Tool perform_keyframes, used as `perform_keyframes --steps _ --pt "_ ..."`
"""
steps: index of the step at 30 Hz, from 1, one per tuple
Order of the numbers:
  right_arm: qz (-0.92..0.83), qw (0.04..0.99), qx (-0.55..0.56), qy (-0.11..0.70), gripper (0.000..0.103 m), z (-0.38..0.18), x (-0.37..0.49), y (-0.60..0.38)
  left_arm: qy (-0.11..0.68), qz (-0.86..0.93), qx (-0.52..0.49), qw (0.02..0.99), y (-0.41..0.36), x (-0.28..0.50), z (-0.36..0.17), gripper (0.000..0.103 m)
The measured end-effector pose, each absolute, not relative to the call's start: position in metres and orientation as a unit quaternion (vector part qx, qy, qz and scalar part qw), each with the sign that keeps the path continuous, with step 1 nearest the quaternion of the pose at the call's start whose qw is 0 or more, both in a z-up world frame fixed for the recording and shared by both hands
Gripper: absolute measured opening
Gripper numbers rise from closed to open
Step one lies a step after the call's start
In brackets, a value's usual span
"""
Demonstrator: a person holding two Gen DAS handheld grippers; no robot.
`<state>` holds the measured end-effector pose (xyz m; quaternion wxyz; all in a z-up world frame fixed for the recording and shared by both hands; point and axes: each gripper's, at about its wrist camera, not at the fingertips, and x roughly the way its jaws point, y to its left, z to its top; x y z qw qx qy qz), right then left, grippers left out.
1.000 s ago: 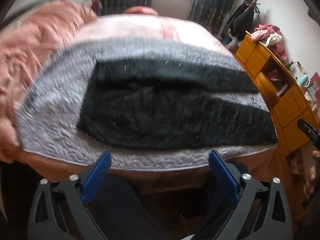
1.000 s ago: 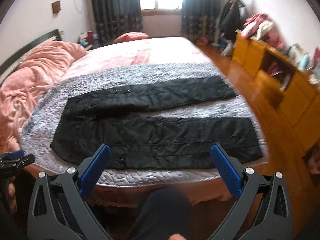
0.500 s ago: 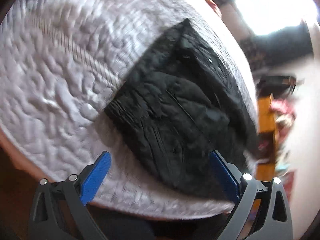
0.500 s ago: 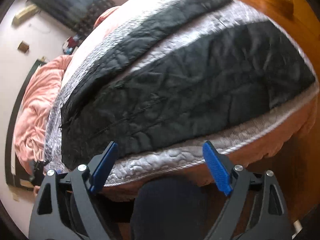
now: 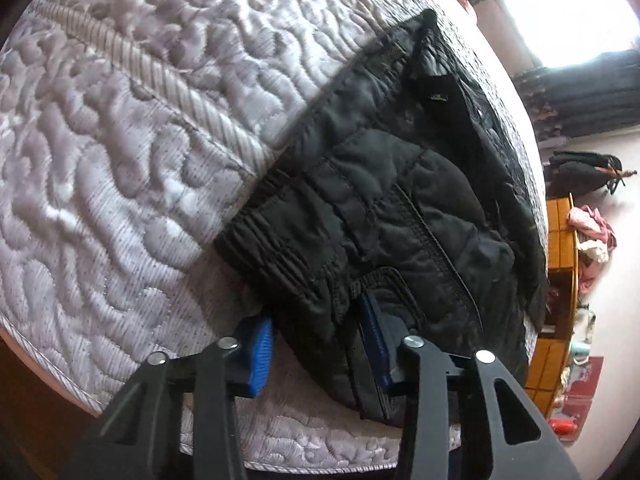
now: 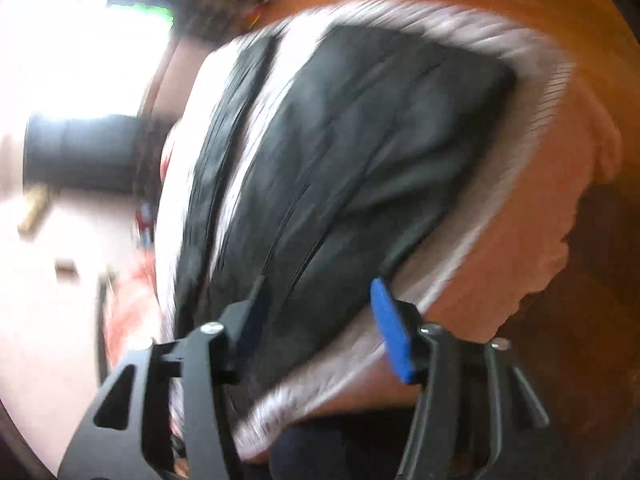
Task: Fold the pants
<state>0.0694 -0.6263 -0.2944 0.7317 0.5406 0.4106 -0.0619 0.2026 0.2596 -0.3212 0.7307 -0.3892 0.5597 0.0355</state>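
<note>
The black quilted pants (image 5: 384, 184) lie flat on the grey quilted bedspread (image 5: 120, 128). The left gripper (image 5: 316, 344) has just been closing and now pinches the near corner of their elastic waistband. The right gripper (image 6: 320, 320), blurred, has been closing with the pants' near edge between its jaws; whether it grips, I cannot tell

A home bedroom: a bed (image 5: 120, 168) under a grey quilted bedspread, dark curtains (image 5: 576, 92) at a bright window (image 5: 568, 8), orange wooden cabinets (image 5: 558, 232) heaped with clothes along the wall, and a wooden floor (image 6: 580, 20).
</note>
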Motion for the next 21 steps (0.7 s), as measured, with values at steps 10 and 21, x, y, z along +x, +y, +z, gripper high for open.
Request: perform_keyframes --steps 10,21 --pt "-0.095 0.722 0.583 0.361 0.063 -0.327 0.065 -0.701 0.548 0.045 -0.404 0.731 0.25 0.2 -0.321 0.059" --pt "-0.063 0.733 0.569 0.367 0.012 -0.324 0.091 -0.697 0.506 0.111 -0.448 0.729 0.271 0.178 -0.302 0.018"
